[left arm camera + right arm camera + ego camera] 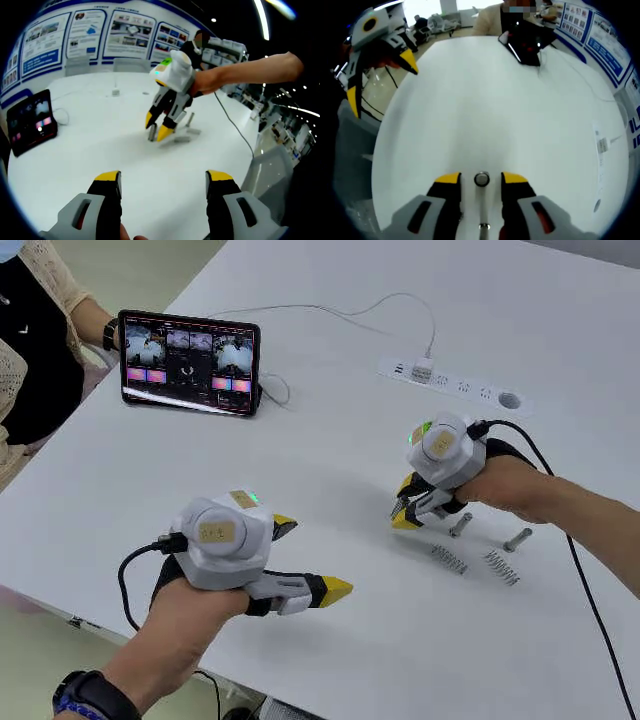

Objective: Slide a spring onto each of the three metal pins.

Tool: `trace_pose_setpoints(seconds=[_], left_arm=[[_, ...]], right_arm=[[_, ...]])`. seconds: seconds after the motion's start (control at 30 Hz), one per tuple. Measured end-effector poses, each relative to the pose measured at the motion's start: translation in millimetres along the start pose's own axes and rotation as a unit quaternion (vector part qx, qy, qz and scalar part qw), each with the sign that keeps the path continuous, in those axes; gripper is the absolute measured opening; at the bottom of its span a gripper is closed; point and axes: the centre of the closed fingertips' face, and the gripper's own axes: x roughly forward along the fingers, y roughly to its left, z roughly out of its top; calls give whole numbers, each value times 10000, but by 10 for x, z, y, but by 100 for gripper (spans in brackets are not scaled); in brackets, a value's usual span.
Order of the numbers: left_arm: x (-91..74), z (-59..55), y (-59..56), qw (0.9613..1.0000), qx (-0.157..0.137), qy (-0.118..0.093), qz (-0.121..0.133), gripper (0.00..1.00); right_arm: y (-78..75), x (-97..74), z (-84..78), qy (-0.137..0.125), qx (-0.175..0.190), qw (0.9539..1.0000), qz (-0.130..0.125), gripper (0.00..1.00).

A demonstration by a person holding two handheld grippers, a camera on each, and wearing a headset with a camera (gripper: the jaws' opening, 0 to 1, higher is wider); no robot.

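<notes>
Left gripper (309, 557): fingers spread wide, holding nothing, over bare counter (330, 430).
Right gripper (405, 502): fingers narrow, either side of a pin (481, 179); cannot tell if they clamp it.
Other pins (460, 525) (518, 538): on the counter, just beside the right gripper.
Springs (449, 559) (501, 567): lying loose near those pins.

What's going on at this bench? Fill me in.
A person holds tongs in each hand over a white table. The right tongs straddle a metal pin, a gap showing on each side. The left tongs hang open and empty. Two springs and two more pins lie loose nearby; no spring is on a pin.
</notes>
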Motion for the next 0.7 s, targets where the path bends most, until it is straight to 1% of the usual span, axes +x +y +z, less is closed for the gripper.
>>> trace_pose_setpoints(seconds=[0.07, 0.17, 0.33, 0.37, 0.53, 0.7], left_arm=[[-7, -2, -9, 10000, 2, -2, 1, 70], [-12, 4, -21, 10000, 1, -16, -3, 70], [-20, 18, -46, 10000, 2, -38, -14, 70], [-23, 20, -53, 10000, 5, -40, -17, 70], [-39, 29, -76, 10000, 50, -46, -21, 70], [-69, 46, -87, 10000, 18, -92, -3, 70]], right_arm=[[2, -22, -17, 4, 76, 10000, 25, 34], [7, -68, -22, -35, 154, 9999, -33, 38], [-24, -144, -19, -212, 428, 9987, -152, 42], [-13, -168, -9, -259, 482, 9984, -168, 42], [3, -213, -27, -329, 578, 9975, -255, 45], [47, -253, -27, -445, 725, 9959, -293, 47]])
